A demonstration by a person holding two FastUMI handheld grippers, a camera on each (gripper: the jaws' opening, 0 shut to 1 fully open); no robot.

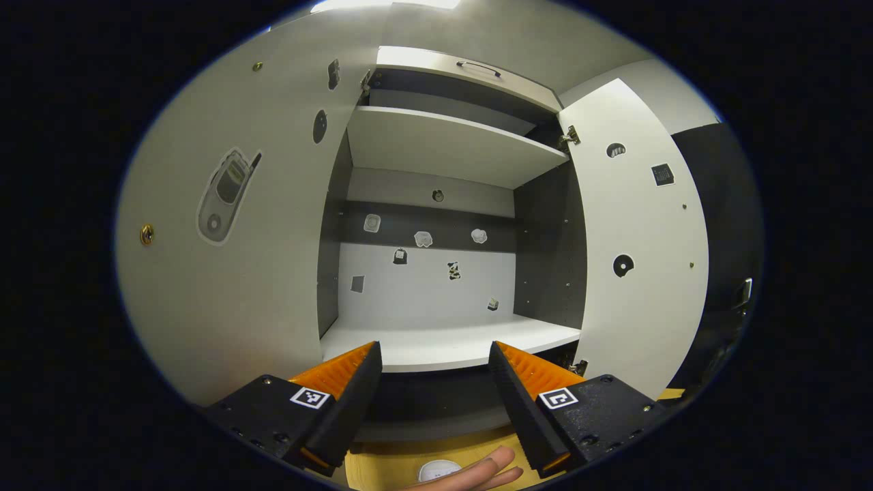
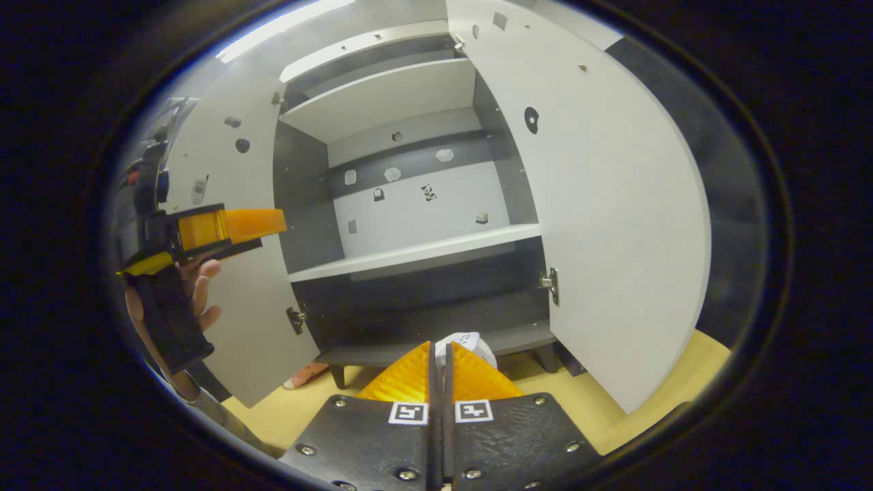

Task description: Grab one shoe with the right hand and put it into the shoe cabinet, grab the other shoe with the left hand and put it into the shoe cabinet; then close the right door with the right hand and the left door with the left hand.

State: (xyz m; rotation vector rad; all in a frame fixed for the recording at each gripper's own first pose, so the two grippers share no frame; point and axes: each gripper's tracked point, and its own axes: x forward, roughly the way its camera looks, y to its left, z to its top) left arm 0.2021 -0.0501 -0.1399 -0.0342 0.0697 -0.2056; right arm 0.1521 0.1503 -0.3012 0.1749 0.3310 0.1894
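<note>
A white shoe with small dark dots (image 2: pixel 469 343) shows in the right gripper view just beyond the right claw (image 2: pixel 440 354), low in front of the cabinet's bottom edge; whether it rests on the bottom board or the floor cannot be told, and the claw's fingers stand pressed together with barely a slit between them, so they do not grip it. A pale rounded thing (image 1: pixel 440 470) lies on the yellow floor (image 1: pixel 382 467) in the left gripper view, beside a bare hand (image 1: pixel 477 474); whether it is the other shoe cannot be told.

The white shoe cabinet with dark grey inner walls (image 2: pixel 409 204) stands open, its white middle shelf (image 1: pixel 443 344) bare of shoes and small stickers dotted over its back panel (image 1: pixel 430 273). The left door (image 1: pixel 225 239), carrying a sticker of a flip phone (image 1: pixel 225 198), is swung wide, and so is the right door (image 2: pixel 614 225).

The left claw (image 1: pixel 434 361) points into the cabinet at the height of the middle shelf, its fingers spread wide with nothing between them. In the right gripper view it appears at the left (image 2: pixel 232 228), held by a hand (image 2: pixel 198 293) in front of the left door.
</note>
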